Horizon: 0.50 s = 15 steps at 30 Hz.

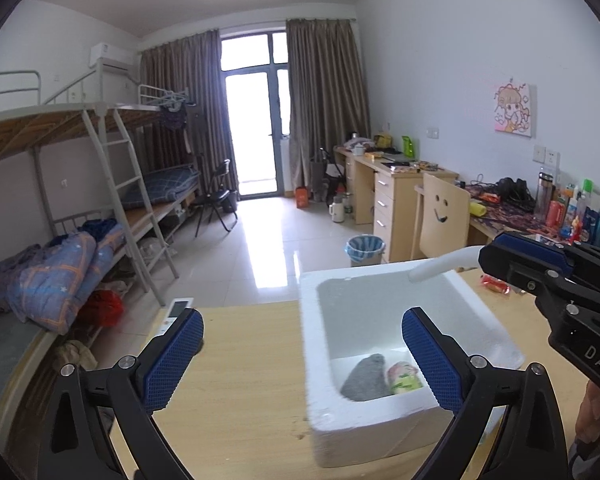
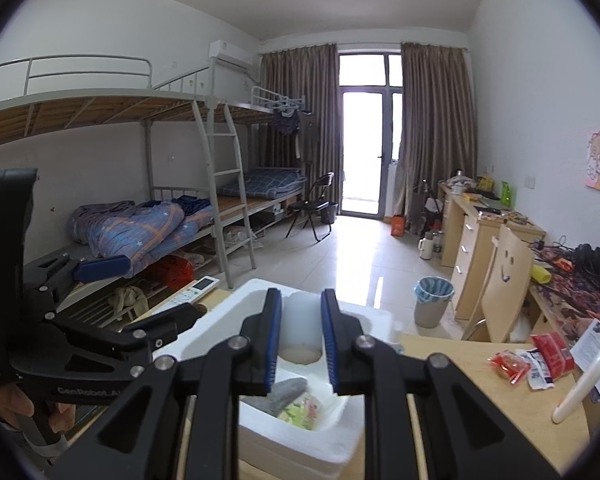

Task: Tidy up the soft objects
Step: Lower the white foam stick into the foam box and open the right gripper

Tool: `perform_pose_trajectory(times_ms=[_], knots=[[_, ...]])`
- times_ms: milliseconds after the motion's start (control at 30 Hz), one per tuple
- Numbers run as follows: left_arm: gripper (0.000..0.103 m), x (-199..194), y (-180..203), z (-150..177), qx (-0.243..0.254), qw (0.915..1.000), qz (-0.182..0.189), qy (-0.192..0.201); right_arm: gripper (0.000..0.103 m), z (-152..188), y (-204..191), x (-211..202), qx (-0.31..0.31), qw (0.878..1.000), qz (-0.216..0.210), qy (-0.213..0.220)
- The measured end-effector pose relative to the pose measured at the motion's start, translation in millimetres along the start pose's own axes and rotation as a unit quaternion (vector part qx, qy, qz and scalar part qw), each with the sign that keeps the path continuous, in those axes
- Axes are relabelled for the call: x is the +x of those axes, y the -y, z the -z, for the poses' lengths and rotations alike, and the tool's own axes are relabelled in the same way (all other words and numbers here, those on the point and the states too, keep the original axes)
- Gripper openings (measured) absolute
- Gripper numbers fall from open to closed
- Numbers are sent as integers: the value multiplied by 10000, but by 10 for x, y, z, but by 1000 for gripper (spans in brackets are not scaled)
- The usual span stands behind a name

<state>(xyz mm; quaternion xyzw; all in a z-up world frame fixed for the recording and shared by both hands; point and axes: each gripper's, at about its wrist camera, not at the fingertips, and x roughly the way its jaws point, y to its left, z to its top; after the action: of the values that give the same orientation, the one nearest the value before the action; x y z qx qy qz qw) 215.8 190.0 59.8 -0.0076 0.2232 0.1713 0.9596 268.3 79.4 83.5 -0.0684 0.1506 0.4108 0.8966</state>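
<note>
A white foam box (image 1: 380,424) stands on the wooden table (image 1: 252,360). Inside it lie a grey soft bundle (image 1: 365,376) and a colourful soft packet (image 1: 405,378), side by side. My left gripper (image 1: 304,356) is open, its blue pads wide apart with nothing between them; one pad hangs over the box. My right gripper (image 2: 301,296) is shut on a white foam piece (image 2: 302,328) above the box (image 2: 300,444), over the grey bundle (image 2: 286,394) and packet (image 2: 304,410). In the left wrist view the right gripper (image 1: 485,259) holds that piece (image 1: 440,266) over the box's far rim.
A remote control (image 1: 178,312) lies at the table's left edge. Red snack packets (image 2: 512,364) and a white bottle (image 2: 584,376) lie right of the box. Beyond are a smiley-face chair (image 1: 444,216), a waste bin (image 1: 364,250), cluttered desks and bunk beds (image 1: 80,248).
</note>
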Motion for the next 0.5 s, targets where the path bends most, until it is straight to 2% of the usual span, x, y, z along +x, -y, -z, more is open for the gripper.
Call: perform_pose_trajectory(times_ms=[500], knots=[[102, -11, -250, 98, -165, 9995, -261, 18, 23, 35, -177, 269, -106, 9991, -170, -377]])
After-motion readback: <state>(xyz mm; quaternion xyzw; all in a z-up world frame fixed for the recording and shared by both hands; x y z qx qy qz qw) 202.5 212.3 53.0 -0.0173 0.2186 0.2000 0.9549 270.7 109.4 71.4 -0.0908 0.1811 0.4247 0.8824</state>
